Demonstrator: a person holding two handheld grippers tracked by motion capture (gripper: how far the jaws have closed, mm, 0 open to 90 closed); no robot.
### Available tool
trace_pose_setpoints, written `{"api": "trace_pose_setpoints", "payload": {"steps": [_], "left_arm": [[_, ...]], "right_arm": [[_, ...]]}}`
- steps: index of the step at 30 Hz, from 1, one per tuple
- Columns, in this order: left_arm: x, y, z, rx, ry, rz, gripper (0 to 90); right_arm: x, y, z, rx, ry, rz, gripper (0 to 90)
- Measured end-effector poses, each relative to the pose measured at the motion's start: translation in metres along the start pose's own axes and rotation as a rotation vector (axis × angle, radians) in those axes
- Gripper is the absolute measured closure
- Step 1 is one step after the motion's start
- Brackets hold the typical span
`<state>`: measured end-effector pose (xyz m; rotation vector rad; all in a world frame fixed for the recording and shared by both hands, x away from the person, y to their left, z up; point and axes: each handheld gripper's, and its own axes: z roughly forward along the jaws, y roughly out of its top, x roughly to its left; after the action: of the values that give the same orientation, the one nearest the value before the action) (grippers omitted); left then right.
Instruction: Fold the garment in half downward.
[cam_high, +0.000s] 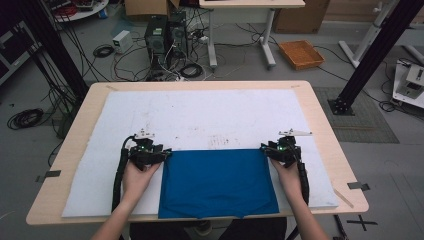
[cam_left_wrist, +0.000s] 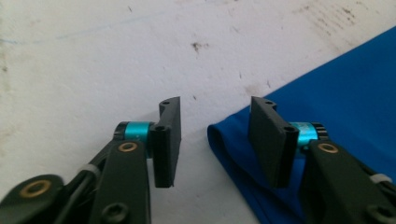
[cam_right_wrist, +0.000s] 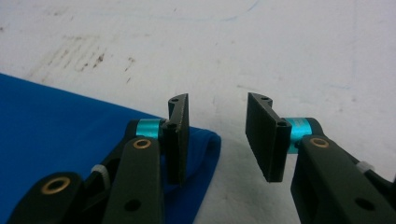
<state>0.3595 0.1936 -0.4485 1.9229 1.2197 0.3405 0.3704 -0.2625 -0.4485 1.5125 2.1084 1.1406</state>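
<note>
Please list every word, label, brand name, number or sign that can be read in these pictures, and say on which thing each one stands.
There is no readable text.
The blue cloth is plain, with no print or label in sight.
The white mat carries only dark smudges and faint pen lines, no letters.
The left gripper and right gripper show no marking.
The computer towers on the floor: anything on them is too small to read.

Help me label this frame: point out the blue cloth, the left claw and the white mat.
Blue cloth (cam_high: 217, 182), high view, middle of the fabric.
Left claw (cam_left_wrist: 215, 140), left gripper view, midway between its fingertips, at the cloth's folded corner.
White mat (cam_high: 200, 112), high view, bare part beyond the cloth.
</note>
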Motion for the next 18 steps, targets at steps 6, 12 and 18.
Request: {"api": "trace_pose_setpoints", "payload": {"steps": [6,12,18], "left_arm": [[-0.0007,-0.0023,-0.0012,-0.003,0.004,0.009,70.5],[-0.0047,-0.0034,-0.0008,0.002,-0.023,0.03,82.7],[-0.0026,-0.0025,-0.0012,-0.009,-0.034,0.014,86.5]], "right_arm": [[-0.0006,-0.0022,0.0002,0.013,0.004,-0.028,76.6],[0.0041,-0.0045,-0.0011,0.007,-0.004,-0.078,87.0],[0.0029,-0.0042,-0.0045,-0.02,-0.005,-0.09,87.8]]}}
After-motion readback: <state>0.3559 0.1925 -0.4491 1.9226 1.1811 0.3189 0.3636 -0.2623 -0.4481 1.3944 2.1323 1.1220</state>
